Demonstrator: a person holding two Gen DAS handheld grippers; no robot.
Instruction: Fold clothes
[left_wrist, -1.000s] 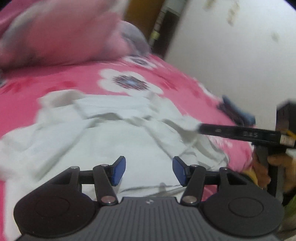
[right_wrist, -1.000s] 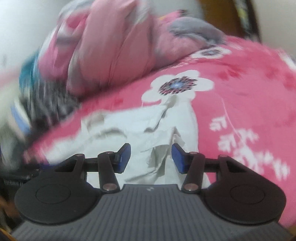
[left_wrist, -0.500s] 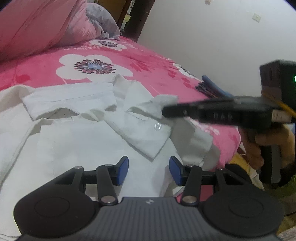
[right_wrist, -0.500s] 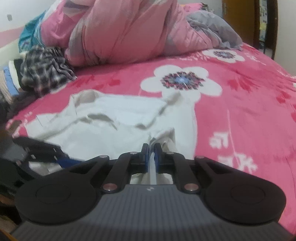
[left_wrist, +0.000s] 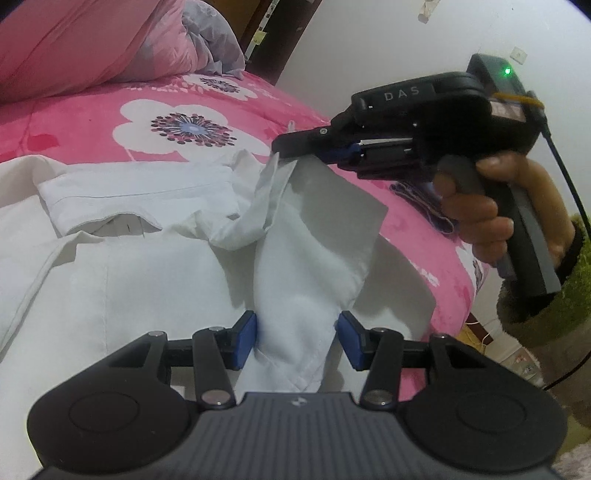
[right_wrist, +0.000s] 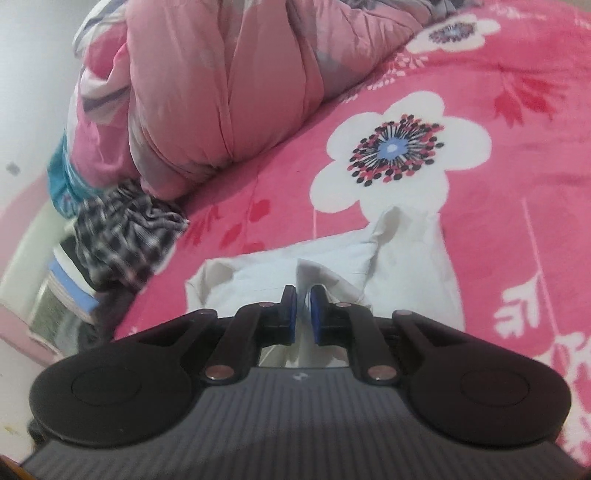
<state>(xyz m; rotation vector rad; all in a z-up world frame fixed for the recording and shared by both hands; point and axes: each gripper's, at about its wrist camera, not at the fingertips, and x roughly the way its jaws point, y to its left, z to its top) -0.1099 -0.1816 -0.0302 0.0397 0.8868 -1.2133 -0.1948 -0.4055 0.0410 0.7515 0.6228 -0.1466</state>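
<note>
Seen from the left wrist view, the left gripper (left_wrist: 297, 341) is spread wide, its blue pads (left_wrist: 244, 339) flanking a hanging fold of the white cotton shirt (left_wrist: 147, 266) without being closed on it. That shirt is laid rumpled on the pink flower-printed bedspread (left_wrist: 92, 122). The lifted fold is pinched by the black right gripper (left_wrist: 291, 147), which is held by a hand (left_wrist: 491, 206) in a green fuzzy sleeve (left_wrist: 554, 295); its fingertips are partly buried in cloth.

Next, from the right wrist view, the right gripper (right_wrist: 300, 314) is nearly closed, clamped on a thin edge of the white shirt (right_wrist: 266, 273). Most of the garment is hidden behind the tool body. A pink quilt (right_wrist: 221, 81) and a blurred checked cloth (right_wrist: 122, 229) are piled beyond.
</note>
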